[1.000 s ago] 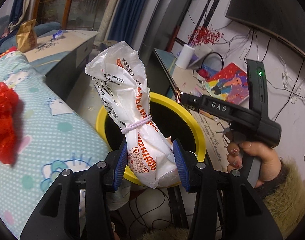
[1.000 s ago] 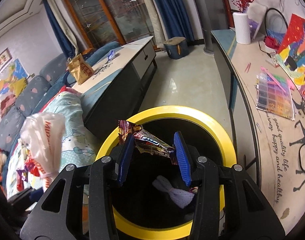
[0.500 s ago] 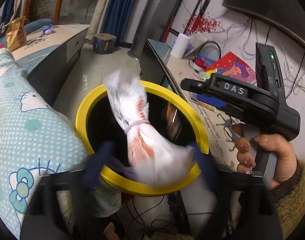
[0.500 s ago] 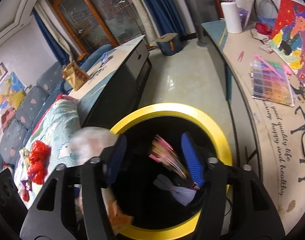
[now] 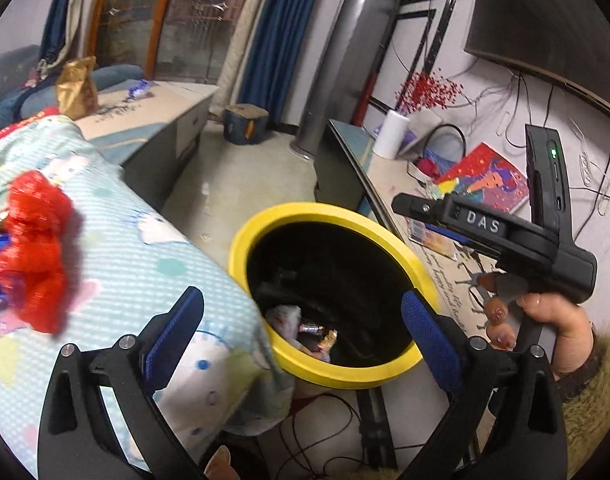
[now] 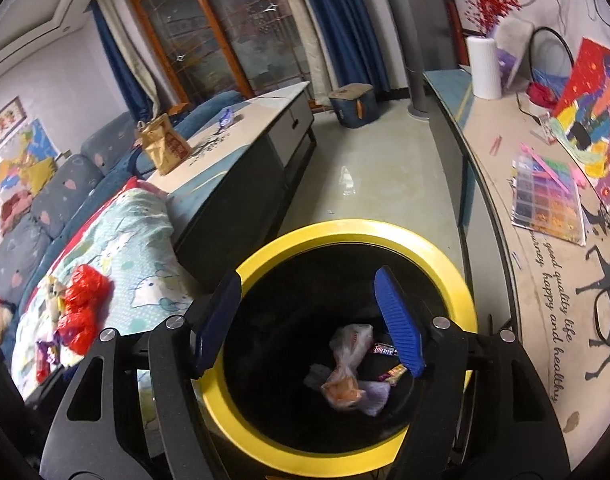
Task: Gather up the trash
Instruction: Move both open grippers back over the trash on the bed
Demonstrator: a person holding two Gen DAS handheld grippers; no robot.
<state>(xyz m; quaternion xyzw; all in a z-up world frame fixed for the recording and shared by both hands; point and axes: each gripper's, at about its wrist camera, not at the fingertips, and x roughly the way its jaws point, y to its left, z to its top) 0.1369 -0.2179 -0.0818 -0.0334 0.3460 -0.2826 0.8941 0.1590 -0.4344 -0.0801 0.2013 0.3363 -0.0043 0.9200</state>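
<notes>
Fingers (image 6: 397,320) of both grippers spread empty, right opening, above binned trash (image 6: 347,368).

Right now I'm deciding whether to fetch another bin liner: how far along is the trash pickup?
Done: a tied white bag and snack wrappers lie in the yellow-rimmed bin. In hand: nothing; the left gripper is wide open and the right gripper is opening above the bin. Left: the red plastic bag and small wrappers on the blanket.
</notes>
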